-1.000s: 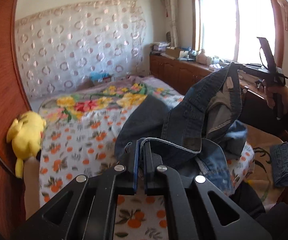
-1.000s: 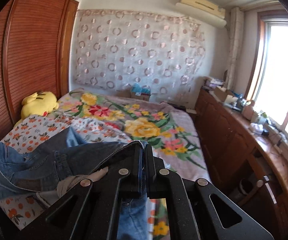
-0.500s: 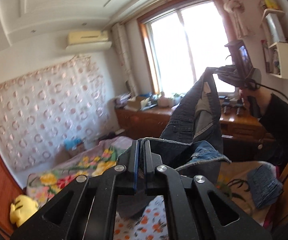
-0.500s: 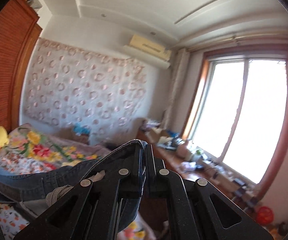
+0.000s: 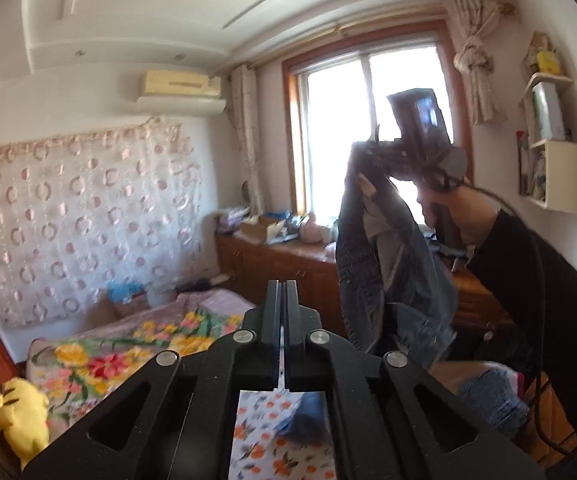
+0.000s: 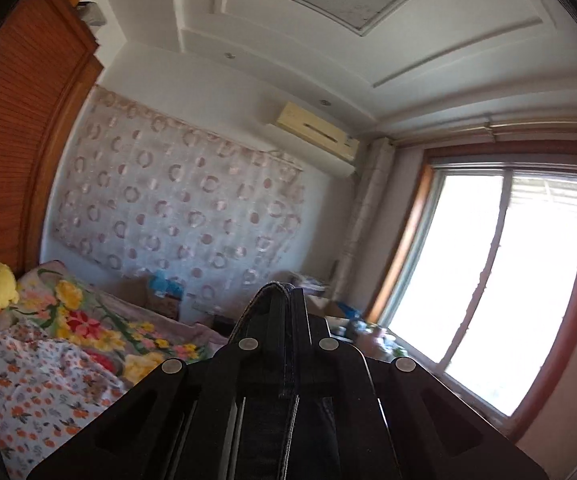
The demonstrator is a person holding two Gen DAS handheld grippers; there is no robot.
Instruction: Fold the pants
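The pants (image 5: 384, 264), blue denim, hang in the air from the right gripper (image 5: 368, 150) at about 1 o'clock in the left wrist view, well above the bed (image 5: 128, 352). Held that high prob. so the legs drop free and the fabric straightens under its own weight before it gets laid flat for folding.

Right gripper: fingers together, clamped on a denim edge. In its own view the seam wraps over the fingertips at 6 o'clock (image 6: 284, 292) and cloth runs back btw. the fingers toward the lens.

Left gripper (image 5: 282, 286): fingers together at 6 o'clock, and no cloth shows btw. the tips. A bit of blue denim (image 5: 304, 420) shows below, through the frame gap, but whether it hangs from this gripper or lies on the sheet I can't tell.

Left view only: the whole hanging bundle, the person's hand (image 5: 454, 208) and dark sleeve on the right tool, a second folded denim piece (image 5: 488, 404) at 4 o'clock, and shelves at 2 o'clock.

Right view only: the wooden wardrobe (image 6: 16, 140) at 9–10 o'clock. It can't see how the pants hang below.

Both show the yellow plush (image 5: 20, 412), the window, and the AC unit.
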